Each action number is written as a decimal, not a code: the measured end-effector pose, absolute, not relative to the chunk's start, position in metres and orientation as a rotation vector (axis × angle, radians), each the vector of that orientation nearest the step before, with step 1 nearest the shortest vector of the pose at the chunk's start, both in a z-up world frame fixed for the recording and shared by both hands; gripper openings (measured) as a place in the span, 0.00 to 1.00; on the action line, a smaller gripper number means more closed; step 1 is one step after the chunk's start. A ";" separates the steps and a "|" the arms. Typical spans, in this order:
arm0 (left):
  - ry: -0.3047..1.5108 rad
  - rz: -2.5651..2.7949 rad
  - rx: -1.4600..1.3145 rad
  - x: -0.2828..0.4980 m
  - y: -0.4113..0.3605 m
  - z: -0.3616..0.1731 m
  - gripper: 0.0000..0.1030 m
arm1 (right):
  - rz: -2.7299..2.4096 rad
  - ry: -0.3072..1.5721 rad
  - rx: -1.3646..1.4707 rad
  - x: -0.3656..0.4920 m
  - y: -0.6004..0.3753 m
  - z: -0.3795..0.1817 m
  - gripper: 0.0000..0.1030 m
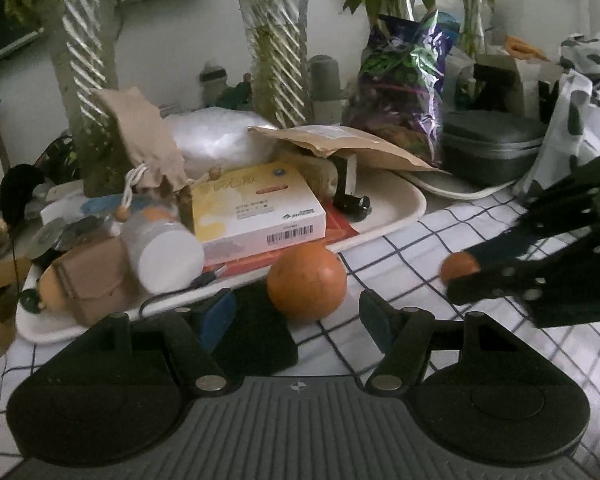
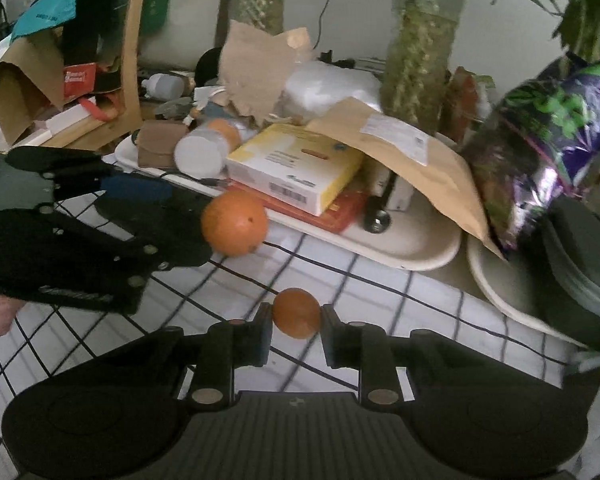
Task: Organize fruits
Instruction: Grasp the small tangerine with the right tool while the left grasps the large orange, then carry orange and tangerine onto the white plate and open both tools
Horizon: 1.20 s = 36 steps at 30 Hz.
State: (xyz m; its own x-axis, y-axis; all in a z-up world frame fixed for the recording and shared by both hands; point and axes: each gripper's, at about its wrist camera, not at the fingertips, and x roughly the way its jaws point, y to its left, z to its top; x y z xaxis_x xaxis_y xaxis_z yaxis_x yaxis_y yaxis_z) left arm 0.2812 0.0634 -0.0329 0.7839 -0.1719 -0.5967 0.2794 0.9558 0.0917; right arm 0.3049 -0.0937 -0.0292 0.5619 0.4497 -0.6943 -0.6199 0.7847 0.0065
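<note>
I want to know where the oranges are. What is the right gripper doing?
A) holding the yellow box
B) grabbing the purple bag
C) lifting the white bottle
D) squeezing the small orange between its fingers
D: in the right wrist view, the right gripper has its fingers closed against both sides of the small orange, while the big orange sits free on the checked cloth.

Checked tablecloth (image 1: 440, 240); pale wall (image 1: 172, 52); dim light

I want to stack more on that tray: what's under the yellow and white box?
The yellow and white box lies on a flat red item whose edge sticks out beneath it, on the tray. How far the red item reaches, and anything below it, is covered.
</note>
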 end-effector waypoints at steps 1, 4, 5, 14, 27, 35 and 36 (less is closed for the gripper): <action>0.624 -0.243 0.181 0.285 0.062 -0.035 0.65 | 0.637 0.740 -0.249 0.304 -0.097 -0.029 0.25; 0.618 -0.239 0.198 0.295 0.057 -0.042 0.65 | 0.632 0.741 -0.247 0.303 -0.107 -0.028 0.25; 0.615 -0.239 0.201 0.298 0.056 -0.044 0.65 | 0.630 0.742 -0.242 0.303 -0.110 -0.028 0.25; 0.621 -0.242 0.254 0.310 0.045 -0.048 0.49 | 0.612 0.743 -0.221 0.305 -0.129 -0.027 0.25; 0.624 -0.310 0.219 0.287 0.044 -0.018 0.48 | 0.569 0.720 -0.210 0.288 -0.140 -0.016 0.25; 0.621 -0.355 0.180 0.256 0.043 0.002 0.48 | 0.547 0.709 -0.159 0.270 -0.154 -0.003 0.25; 0.622 -0.361 0.174 0.253 0.042 0.004 0.48 | 0.542 0.710 -0.158 0.266 -0.156 -0.003 0.25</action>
State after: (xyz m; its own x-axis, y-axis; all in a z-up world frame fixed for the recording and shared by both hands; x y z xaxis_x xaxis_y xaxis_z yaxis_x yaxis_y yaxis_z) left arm 0.2527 0.0419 0.0041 0.7530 -0.2776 -0.5965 0.3809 0.9232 0.0512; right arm 0.2660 -0.1561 -0.0028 0.6280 0.4179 -0.6565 -0.5227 0.8515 0.0421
